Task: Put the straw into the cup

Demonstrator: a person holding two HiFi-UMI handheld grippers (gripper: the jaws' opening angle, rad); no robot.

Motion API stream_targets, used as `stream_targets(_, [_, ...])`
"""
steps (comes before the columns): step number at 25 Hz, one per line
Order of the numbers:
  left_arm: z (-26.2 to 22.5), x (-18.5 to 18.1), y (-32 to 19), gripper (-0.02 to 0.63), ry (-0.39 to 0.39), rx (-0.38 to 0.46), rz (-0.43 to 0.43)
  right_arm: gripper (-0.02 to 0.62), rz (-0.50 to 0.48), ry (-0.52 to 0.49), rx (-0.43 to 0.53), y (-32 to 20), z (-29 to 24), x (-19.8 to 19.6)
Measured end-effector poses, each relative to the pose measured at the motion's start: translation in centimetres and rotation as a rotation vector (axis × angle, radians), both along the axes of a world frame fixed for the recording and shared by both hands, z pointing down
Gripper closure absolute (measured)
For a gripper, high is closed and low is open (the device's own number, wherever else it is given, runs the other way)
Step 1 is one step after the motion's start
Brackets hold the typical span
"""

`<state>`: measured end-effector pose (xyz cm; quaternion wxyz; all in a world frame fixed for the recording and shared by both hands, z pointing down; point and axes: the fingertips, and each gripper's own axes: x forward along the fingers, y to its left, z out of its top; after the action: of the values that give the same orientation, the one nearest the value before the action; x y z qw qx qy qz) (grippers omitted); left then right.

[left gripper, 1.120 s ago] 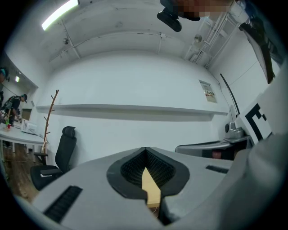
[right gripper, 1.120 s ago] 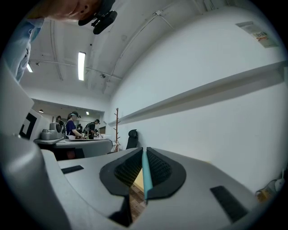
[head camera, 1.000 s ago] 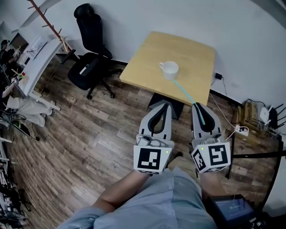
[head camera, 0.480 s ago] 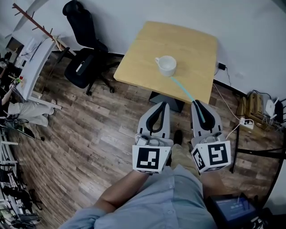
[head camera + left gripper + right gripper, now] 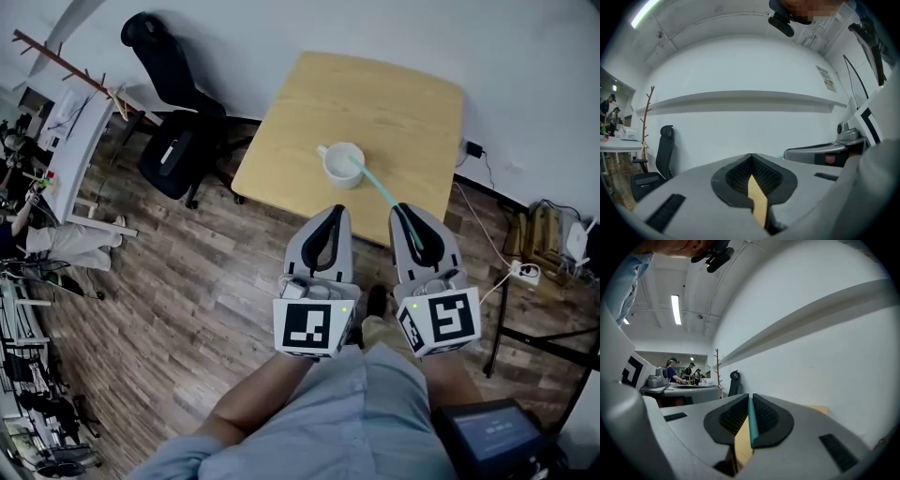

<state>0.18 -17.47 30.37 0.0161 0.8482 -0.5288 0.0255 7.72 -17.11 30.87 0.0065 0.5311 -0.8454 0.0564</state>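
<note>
A second ago the far end of the straw (image 5: 386, 194) stops short of the cup (image 5: 343, 165); half a second ago it reaches the rim; now it crosses the near right side of the rim and ends inside the mouth. How deep it sits cannot be told. The cup has also drawn closer to both grippers.

The right gripper (image 5: 405, 210) pinches the teal straw between its pads, and the straw runs on from the jaw tips over the tabletop's near edge to the cup. The left gripper (image 5: 335, 212) hangs just beside it, jaws pressed together with nothing between them, its tips short of the near edge and over the wooden floor (image 5: 169, 281).

The white cup stands upright on the table (image 5: 394, 103), nearer the near edge than the far one, about midway between the left and right edges, its handle turned left. Open wood lies behind the cup up to the far edge, which runs along the wall (image 5: 309, 23). An office chair (image 5: 173, 131) stands off the left edge, and cables (image 5: 511, 272) lie on the floor past the right edge.
</note>
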Motion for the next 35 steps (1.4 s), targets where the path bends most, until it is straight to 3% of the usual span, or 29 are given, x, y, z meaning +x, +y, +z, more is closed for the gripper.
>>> stream_targets(7, [-3.4,0.7,-3.7,0.614,0.006,0.081,-0.041,0.572,-0.063,-0.006,0.071,-4.2,-3.1,0.1])
stream_targets(12, [-3.5,-0.6,-5.4,0.614,0.015,0.075,-0.070,0.572,-0.081,0.008,0.073,-6.0,-3.4,-0.8])
stream_targets(22, [0.6,-2.3,-9.6,0.614,0.033,-0.015,-0.046,0.572,-0.048,0.053,-0.048,-8.9,1.6,-2.1])
stream_targets(35, [7.3,-1.6,-11.8,0.614,0.039,-0.164,-0.024,0.571,-0.036,0.078,-0.226,-10.6,10.1,-1.8])
